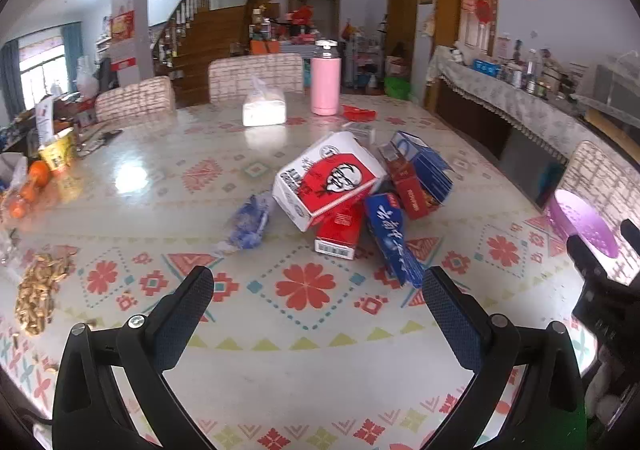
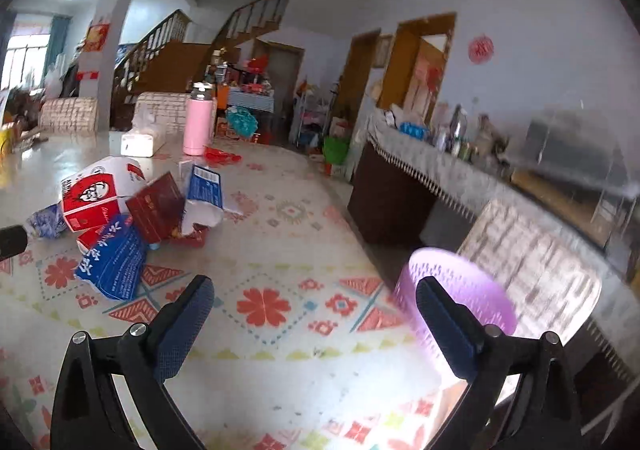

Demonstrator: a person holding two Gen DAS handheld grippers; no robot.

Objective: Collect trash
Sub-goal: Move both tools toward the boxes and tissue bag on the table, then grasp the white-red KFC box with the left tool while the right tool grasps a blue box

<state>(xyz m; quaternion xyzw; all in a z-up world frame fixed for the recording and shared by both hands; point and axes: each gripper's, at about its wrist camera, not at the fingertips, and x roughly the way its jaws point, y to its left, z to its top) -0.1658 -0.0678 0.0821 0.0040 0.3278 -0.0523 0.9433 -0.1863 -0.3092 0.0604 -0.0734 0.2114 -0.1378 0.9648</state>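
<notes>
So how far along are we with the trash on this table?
Nothing looks collected yet. The KFC box, the blue carton, the red boxes beneath and the crumpled blue wrapper still lie piled on the table. Nothing is in hand: the left tool and right tool are both open. The purple basket waits at the table's edge; its inside isn't visible.

Fried-chicken box (image 1: 330, 180): white and red, tilted, resting on top of the pile at mid-table.
Red carton (image 1: 338, 232): flat beneath it, barcode end facing near.
Blue toothpaste box (image 1: 394, 240): long, leaning at the pile's near right.
Blue-and-red cartons (image 1: 422, 174): tipped against the far right side.
Blue wrapper (image 1: 250, 224): crumpled, just left of the pile.
Purple basket (image 2: 456, 290): perforated, beyond the table's right edge.
</notes>
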